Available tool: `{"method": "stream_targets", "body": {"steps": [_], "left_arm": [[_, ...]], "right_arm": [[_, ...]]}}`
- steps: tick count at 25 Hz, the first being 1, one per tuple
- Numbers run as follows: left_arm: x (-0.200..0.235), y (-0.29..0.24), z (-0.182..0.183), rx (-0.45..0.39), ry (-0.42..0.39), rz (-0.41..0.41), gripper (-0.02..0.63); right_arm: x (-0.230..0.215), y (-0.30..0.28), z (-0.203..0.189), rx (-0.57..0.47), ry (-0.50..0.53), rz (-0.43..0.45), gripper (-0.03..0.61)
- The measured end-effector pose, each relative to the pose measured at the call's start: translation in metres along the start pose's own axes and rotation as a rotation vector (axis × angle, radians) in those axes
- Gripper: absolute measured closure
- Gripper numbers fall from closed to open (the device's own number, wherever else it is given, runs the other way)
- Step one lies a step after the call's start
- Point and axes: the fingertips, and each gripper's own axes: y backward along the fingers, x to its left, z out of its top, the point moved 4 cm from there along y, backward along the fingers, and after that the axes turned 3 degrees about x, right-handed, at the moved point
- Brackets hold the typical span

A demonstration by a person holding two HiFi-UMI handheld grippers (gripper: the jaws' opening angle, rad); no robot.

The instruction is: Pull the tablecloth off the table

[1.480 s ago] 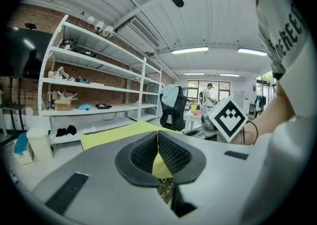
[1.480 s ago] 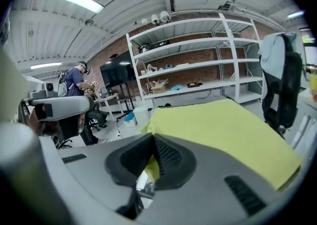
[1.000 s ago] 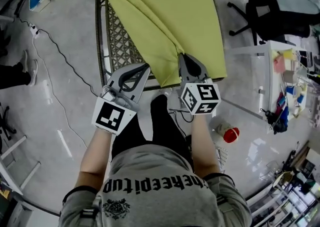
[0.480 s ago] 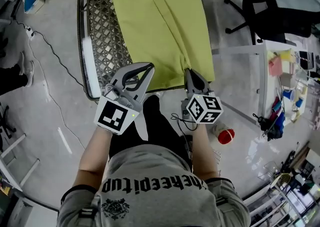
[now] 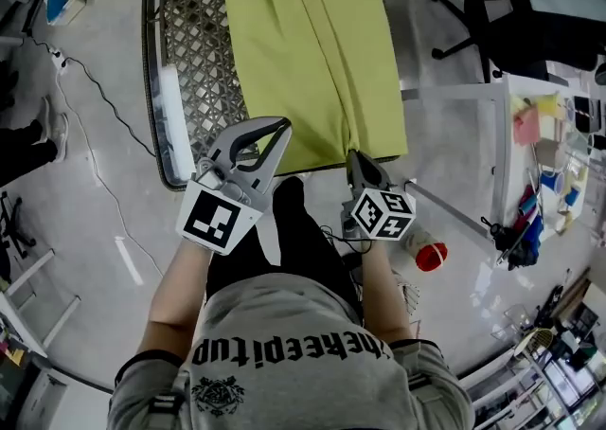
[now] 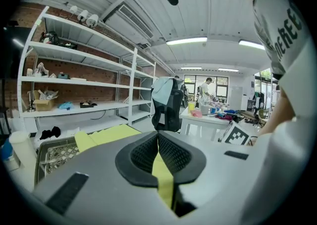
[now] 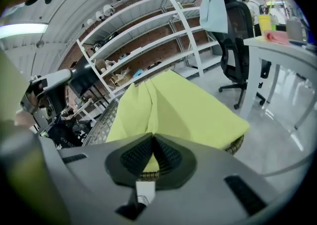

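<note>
**Two tools, one cloth, both biting**

Head view: I count one yellow-green tablecloth [image 5: 312, 49]. It lies in long folds over the right part of the single lattice worktop [image 5: 194, 59], whose left strip is bare. My left tool [image 5: 279, 125] sits at the cloth's near left edge and my right tool [image 5: 352, 155] at its near hem. Each carries one marker cube, two in all, with black-and-white squares and no letters. The print across my shirt [image 5: 294, 348] is too warped to read with certainty. One black office chair [image 5: 516, 11] stands far right.

Left gripper view: my tool is clenched, with a strip of the yellow-green fabric pinched between the pads.

Right gripper view: this tool is clamped on the hem too. The cloth spreads beyond it over the woven worktop rim [image 7: 230, 145].
</note>
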Motion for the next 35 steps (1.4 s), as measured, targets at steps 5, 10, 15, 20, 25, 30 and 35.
{"method": "stream_targets", "body": {"steps": [5, 10, 15, 20, 25, 30, 35], "left_arm": [[0.001, 0.001, -0.001, 0.001, 0.005, 0.008, 0.598], [-0.001, 0.001, 0.0, 0.0, -0.001, 0.01, 0.598], [-0.007, 0.0, 0.003, -0.005, -0.002, 0.009, 0.598], [-0.016, -0.003, 0.009, -0.024, -0.014, 0.01, 0.598], [-0.027, -0.002, 0.015, -0.046, -0.018, 0.024, 0.598], [-0.034, 0.009, 0.02, -0.08, -0.007, 0.036, 0.598], [-0.044, 0.026, 0.024, -0.092, -0.008, 0.024, 0.598]], "right_arm": [[-0.013, -0.02, -0.018, 0.069, 0.008, -0.02, 0.56], [-0.011, -0.019, -0.017, 0.06, 0.032, -0.007, 0.557], [-0.004, -0.003, -0.004, 0.011, 0.065, 0.013, 0.512], [0.005, 0.016, 0.02, -0.073, 0.1, 0.041, 0.512], [0.02, 0.035, 0.047, -0.147, 0.164, 0.086, 0.547], [0.045, 0.046, 0.067, -0.194, 0.243, 0.144, 0.568], [0.072, 0.06, 0.075, -0.235, 0.273, 0.173, 0.568]]}}
